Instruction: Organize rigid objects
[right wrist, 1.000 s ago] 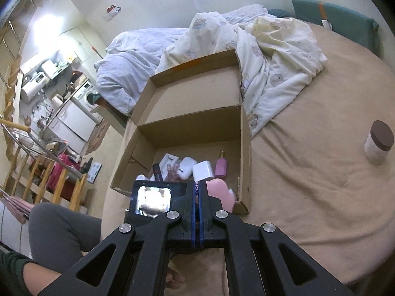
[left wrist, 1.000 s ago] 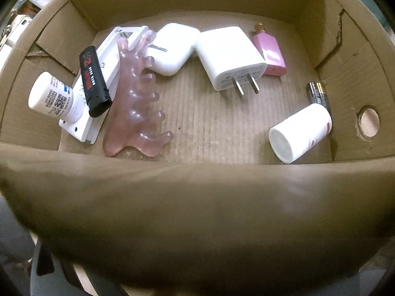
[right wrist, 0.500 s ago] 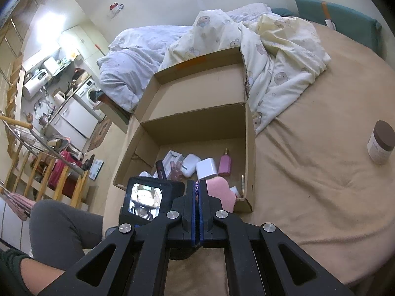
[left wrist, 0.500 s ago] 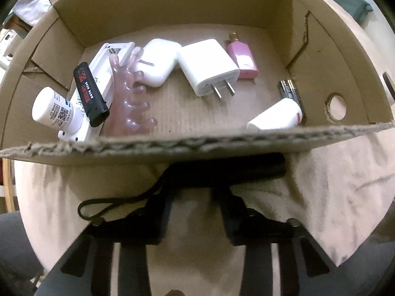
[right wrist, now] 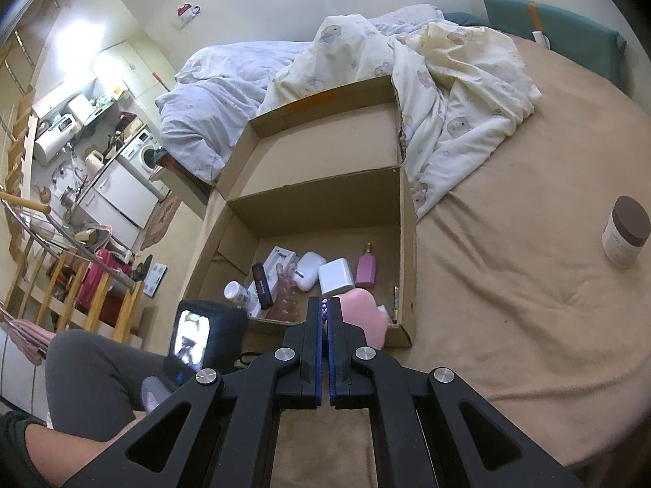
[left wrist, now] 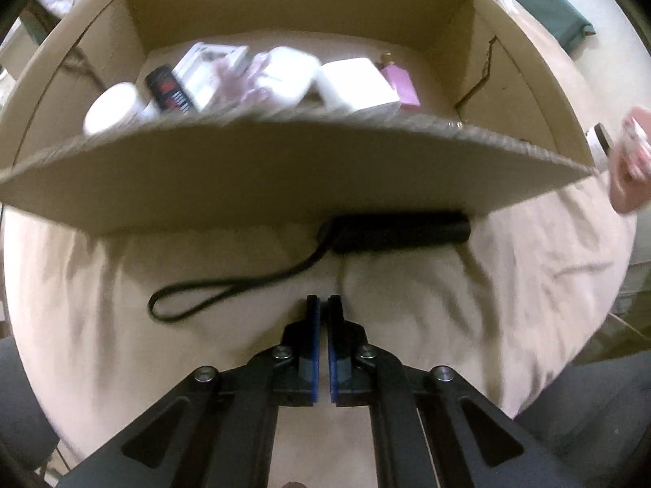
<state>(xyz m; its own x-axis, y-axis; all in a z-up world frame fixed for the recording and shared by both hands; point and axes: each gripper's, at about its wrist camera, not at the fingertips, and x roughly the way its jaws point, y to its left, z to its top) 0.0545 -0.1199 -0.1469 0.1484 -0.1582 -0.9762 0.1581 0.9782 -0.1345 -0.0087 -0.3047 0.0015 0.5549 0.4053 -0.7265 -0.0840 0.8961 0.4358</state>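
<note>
Cardboard box (right wrist: 408, 244) sits open on the tan bed (right wrist: 508, 305), and the small rigid things lie along its floor: a white bottle (right wrist: 237, 293) at the left end, a black stick with red print (right wrist: 262, 285), a white tray (right wrist: 278, 260), a translucent pink comb-like piece (right wrist: 287, 295), a white earbud case (right wrist: 309, 270), a white plug adapter (right wrist: 335, 277) and a pink perfume bottle (right wrist: 366, 270) toward the right wall. A black cylinder with a wrist loop (left wrist: 400, 231) lies on the bed just outside the box's near wall.

The left gripper (left wrist: 322, 305) hangs over bare bedding short of that cylinder, its fingers pressed together with nothing between them. The right gripper (right wrist: 323, 307) points down at the near right corner of the box, fingers shut on a pink soft-looking object (right wrist: 364, 313) with a beaded strand at the tips; what exactly it is cannot be told. A brown-lidded jar (right wrist: 624, 232) stands well apart on the bed to the right.
</note>
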